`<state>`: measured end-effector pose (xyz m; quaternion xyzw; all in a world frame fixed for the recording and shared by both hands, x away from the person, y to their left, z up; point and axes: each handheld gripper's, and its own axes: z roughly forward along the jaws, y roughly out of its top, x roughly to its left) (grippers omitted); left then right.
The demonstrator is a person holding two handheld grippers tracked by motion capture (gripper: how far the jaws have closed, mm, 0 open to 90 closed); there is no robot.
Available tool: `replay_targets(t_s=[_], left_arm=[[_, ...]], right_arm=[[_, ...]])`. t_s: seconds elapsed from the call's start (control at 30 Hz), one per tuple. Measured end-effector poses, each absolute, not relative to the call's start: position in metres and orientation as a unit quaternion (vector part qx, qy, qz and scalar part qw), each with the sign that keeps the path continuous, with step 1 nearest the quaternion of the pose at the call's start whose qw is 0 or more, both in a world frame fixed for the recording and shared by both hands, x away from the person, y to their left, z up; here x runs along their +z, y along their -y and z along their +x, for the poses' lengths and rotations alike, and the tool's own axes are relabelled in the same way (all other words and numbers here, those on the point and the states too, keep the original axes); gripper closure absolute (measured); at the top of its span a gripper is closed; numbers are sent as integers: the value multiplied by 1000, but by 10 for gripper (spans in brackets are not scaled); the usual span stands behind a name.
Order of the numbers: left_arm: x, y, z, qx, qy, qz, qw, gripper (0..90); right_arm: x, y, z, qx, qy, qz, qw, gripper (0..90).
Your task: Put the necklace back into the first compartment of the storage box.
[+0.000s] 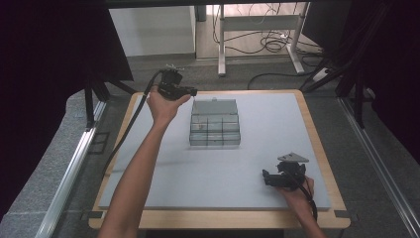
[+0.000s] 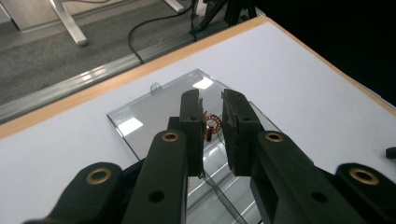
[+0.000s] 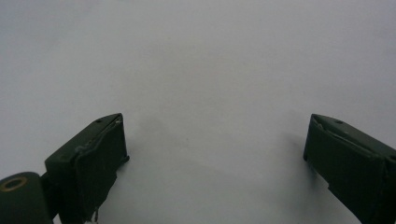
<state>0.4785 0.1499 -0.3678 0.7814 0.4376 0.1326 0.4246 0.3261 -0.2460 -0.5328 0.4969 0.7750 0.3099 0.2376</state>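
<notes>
While the left tongs (image 2: 212, 126) hang over the clear box (image 1: 215, 124), a small copper coil (image 2: 212, 125) sits between their two black jaws. The jaws stand close together with a narrow gap, and the coil is in that gap; the left jaw seems to touch it, but whether both pads press on it cannot be told. In the left gripper view the coil is above the back part of the box, near the place where the open lid (image 2: 154, 109) meets the compartments (image 2: 219, 186).

The box is transparent, with several small compartments in rows, and its lid lies open and flat toward the far edge of the desk (image 1: 277, 148). It stands a little beyond the middle of the desk. In the high view the left tongs (image 1: 190, 91) are at the far left corner of the box, held by the left hand (image 1: 166, 104), and a black cable (image 1: 131, 124) trails from them over the left edge of the desk.

The right tongs (image 3: 215, 154) are well apart from the box, near the front right part of the desk. Their jaws stand wide open and nothing is between them; under them there is the bare grey surface. The right hand (image 1: 297, 191) holds them low over the desk.
</notes>
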Motion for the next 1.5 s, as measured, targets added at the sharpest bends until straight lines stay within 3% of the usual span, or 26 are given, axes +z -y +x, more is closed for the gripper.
replay_targets(t_s=[1.0, 1.2, 1.5], left_arm=[[-476, -137, 493, 70, -457, 812, 356, 795], [-487, -135, 494, 68, -454, 816, 352, 830], [-486, -138, 493, 69, -456, 815, 351, 806]], right_arm=[[-533, 246, 326, 309, -776, 496, 238, 57], [-533, 246, 327, 309, -777, 495, 237, 56], [-533, 246, 327, 309, -776, 495, 237, 56]])
